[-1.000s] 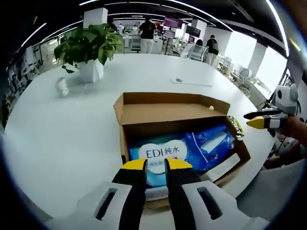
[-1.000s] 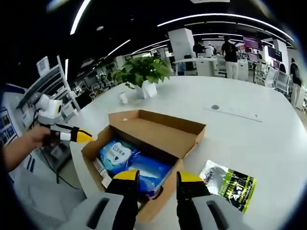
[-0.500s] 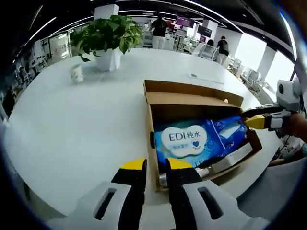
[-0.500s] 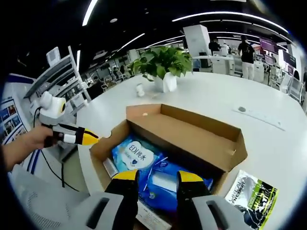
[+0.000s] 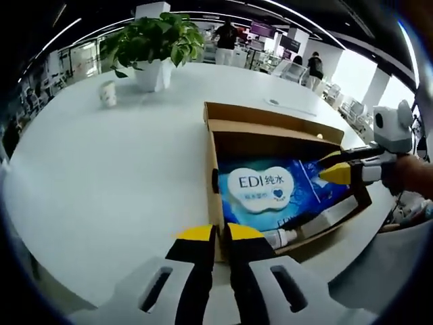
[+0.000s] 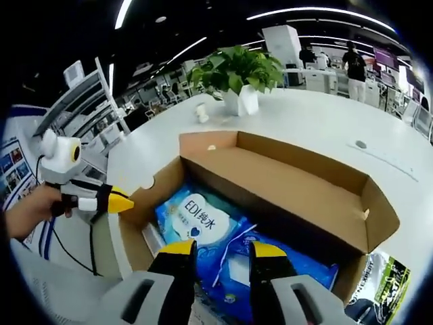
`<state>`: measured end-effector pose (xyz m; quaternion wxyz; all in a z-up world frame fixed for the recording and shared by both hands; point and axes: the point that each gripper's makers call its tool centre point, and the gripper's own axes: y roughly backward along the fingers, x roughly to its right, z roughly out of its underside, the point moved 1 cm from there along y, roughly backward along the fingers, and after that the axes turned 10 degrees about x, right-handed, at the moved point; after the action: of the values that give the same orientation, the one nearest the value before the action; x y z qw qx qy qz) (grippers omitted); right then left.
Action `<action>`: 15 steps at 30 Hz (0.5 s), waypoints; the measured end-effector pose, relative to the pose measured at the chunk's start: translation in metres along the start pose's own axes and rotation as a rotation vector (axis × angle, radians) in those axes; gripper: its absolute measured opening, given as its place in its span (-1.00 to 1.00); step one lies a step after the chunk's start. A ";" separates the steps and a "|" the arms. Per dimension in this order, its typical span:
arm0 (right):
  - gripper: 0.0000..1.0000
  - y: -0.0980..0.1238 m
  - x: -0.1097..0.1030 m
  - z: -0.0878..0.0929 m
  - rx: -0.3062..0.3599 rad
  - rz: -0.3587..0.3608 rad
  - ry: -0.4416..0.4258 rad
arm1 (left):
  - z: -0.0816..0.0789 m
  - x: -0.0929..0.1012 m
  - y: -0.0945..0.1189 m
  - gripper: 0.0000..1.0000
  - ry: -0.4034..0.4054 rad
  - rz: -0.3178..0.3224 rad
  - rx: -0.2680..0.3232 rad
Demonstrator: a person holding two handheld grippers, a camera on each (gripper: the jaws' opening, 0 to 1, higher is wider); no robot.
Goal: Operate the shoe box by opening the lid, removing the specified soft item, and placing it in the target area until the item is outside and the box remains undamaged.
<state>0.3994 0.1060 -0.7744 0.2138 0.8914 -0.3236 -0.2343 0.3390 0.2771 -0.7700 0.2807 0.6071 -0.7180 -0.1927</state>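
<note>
Both grippers have closed in on the shoe box (image 5: 284, 183) over the last second; its lid (image 6: 284, 179) already stands folded back.

- Right gripper (image 6: 222, 250): jaws parted, empty, poised over the blue wipes pack (image 6: 230, 237) lying inside the box. In the left gripper view it enters at 3 o'clock, tips over the pack's far end.
- Left gripper (image 5: 214, 233): jaws nearly together, nothing between them, just outside the box's near wall at 6 o'clock.
- White tube (image 5: 318, 223) lies beside the pack along the box edge.
- Plant (image 5: 154, 40) and small cup (image 5: 107, 93) sit well apart on the white surface (image 5: 101, 176).

Judgement: grasp step. Pinch the pack's soft edge, not the cardboard; lift straight up, left gripper steadying the wall so it isn't torn.
</note>
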 end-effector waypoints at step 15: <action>-0.50 -0.031 0.000 0.018 -0.087 0.007 -0.054 | 0.002 -0.002 0.000 -0.93 0.050 -0.017 0.005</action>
<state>0.4043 0.1232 -0.8052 0.2443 0.8735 -0.3219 -0.2713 0.3377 0.2792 -0.7723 0.2957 0.6183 -0.7061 -0.1780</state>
